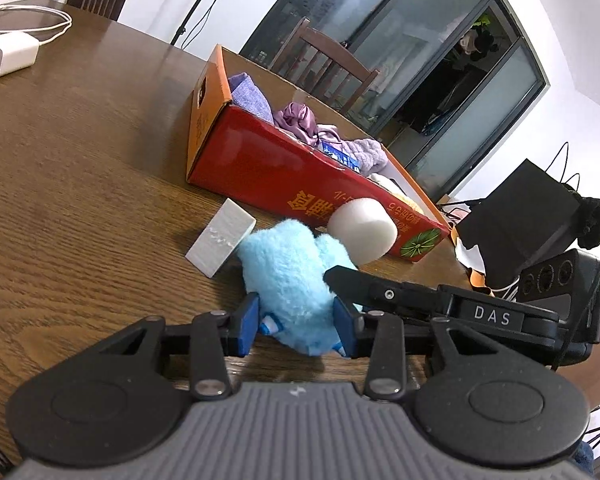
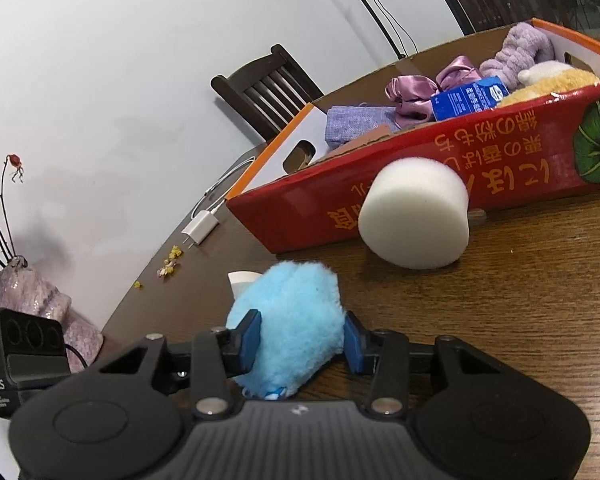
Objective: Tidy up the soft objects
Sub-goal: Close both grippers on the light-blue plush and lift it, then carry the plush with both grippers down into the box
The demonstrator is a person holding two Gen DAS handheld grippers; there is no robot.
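A fluffy light-blue plush toy (image 1: 288,264) (image 2: 296,300) lies on the wooden table in front of a red and orange cardboard box (image 1: 252,160) (image 2: 300,216). My left gripper (image 1: 297,326) is shut on its near end, both blue pads sunk into the fur. My right gripper (image 2: 302,340) is shut on the same toy from the other side; one of its black fingers (image 1: 360,280) reaches in from the right in the left wrist view. The box holds purple cloth, satin scrunchies (image 2: 412,92), a blue packet and a yellow plush.
A white foam cylinder (image 1: 364,232) (image 2: 416,216) leans against the box wall. A white foam block (image 1: 220,238) lies left of the toy. A charger with cable (image 1: 8,54) (image 2: 198,232) sits further off. A vase (image 2: 28,296), a black bag (image 1: 528,208) and chairs surround the table.
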